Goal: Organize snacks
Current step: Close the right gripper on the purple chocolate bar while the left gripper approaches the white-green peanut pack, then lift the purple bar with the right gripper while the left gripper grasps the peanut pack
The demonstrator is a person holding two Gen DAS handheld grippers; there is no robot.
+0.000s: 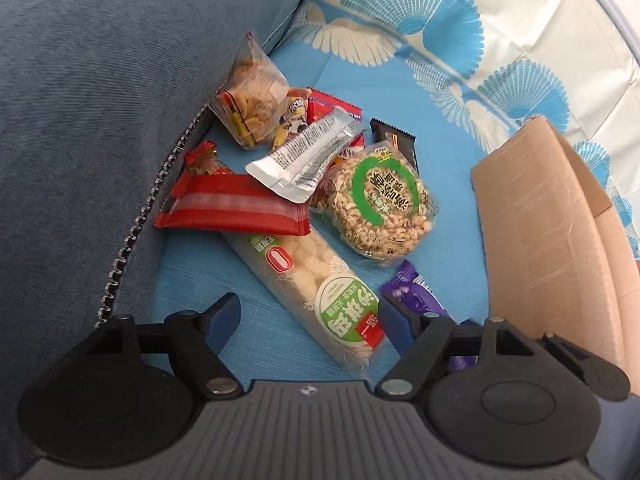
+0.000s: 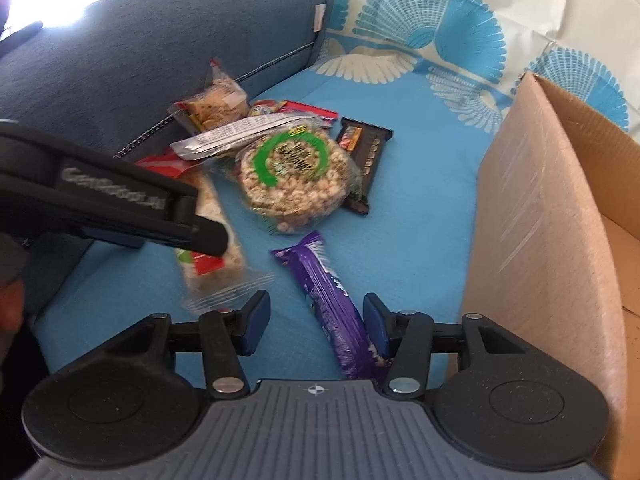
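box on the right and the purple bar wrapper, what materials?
Box: plain brown corrugated cardboard by the look, matte, with scuff streaks on its wall. Purple bar wrapper: likely thin plastic film, glossy, crinkled with highlights; a foil lining can't be told.

1. The long clear rice-cracker pack carries large white Chinese characters on a green label, seen upside down; I cannot read them with certainty.
2. The round puffed-grain cake pack has Chinese print inside a green ring (too small to read).
3. The silver sachet bears fine black print, illegible.
4. The purple chocolate bar shows blurred white lettering.
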